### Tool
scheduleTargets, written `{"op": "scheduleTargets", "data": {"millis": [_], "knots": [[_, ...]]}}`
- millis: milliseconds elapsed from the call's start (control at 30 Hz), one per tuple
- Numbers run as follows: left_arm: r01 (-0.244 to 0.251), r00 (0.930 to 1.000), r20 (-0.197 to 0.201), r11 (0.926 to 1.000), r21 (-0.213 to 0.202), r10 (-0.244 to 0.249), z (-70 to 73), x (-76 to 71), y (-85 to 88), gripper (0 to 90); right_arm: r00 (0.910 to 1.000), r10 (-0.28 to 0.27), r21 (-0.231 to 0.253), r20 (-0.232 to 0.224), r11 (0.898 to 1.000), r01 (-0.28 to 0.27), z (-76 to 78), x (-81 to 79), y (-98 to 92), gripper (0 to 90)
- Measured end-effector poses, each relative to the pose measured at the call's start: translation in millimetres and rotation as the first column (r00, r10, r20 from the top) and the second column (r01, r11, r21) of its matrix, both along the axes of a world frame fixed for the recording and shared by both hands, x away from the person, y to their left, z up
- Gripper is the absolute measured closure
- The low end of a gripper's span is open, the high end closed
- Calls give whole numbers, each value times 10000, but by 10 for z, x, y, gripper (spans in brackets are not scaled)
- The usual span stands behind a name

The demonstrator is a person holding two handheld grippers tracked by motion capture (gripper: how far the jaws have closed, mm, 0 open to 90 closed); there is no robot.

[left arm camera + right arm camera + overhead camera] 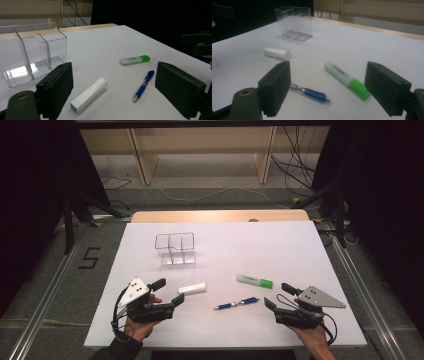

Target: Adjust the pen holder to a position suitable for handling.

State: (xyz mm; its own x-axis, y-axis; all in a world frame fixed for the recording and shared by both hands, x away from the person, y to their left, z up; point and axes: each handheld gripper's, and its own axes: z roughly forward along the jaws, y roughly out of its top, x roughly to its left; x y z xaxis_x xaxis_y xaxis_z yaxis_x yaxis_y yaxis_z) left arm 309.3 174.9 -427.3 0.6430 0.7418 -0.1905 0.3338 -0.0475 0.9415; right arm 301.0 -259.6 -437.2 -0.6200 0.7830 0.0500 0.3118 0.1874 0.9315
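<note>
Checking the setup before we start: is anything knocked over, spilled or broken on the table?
Nothing stands out. The clear organizer stands upright and empty; the white tube, blue pen and green highlighter lie flat, apart and intact on the white table.

Even overhead light on white table (300, 250) – surroundings dark, soft shadows, slight grain, glare on clear organizer (30, 72).

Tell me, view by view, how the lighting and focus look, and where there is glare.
High view: even light on the white table, dark surroundings, soft overall. Left gripper view: glare on the floor of the clear organizer; the near jaws are blurred, the eraser and pen sharp. Right gripper view: the highlighter is sharp, its far end softer; faint shadows under things.
</note>
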Motion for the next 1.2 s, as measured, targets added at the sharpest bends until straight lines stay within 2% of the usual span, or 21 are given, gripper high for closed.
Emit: {"op": "scheduleTargets", "data": {"millis": [200,300,533,633,700,800,933,1000,1200], "knots": [[-72,9999,-83,9999,148,73,-3,5,-4,146,10000,-50,-6,29,10000,50,1,0,-2,223],[-88,9999,-110,9999,59,88,8,11,2,146,10000,-51,-31,28,10000,51,-1,0,-1,224],[-445,9988,-219,9989,-151,442,47,30,45,147,9999,-169,18,-37,9999,169,-7,-4,-3,229],[-544,9985,-114,9985,-2,544,74,40,44,147,9999,-117,120,-51,9999,118,-6,-6,4,229],[-608,9980,-185,9981,-57,607,90,55,60,147,9999,-135,18,14,9999,135,2,-14,7,229],[-827,9962,-264,9966,-57,826,106,92,91,146,9998,-207,155,30,9997,206,9,-12,-6,230],[-1236,9916,-364,9921,211,1243,149,196,145,150,9997,-234,202,54,9995,233,14,-8,-21,231],[-1620,9856,-415,9855,512,1642,175,279,174,150,9997,-241,225,64,9995,240,15,-8,-20,231],[-2173,9732,-645,9745,554,2207,180,492,283,162,9996,-263,246,93,9994,260,20,-12,-22,232]]}}
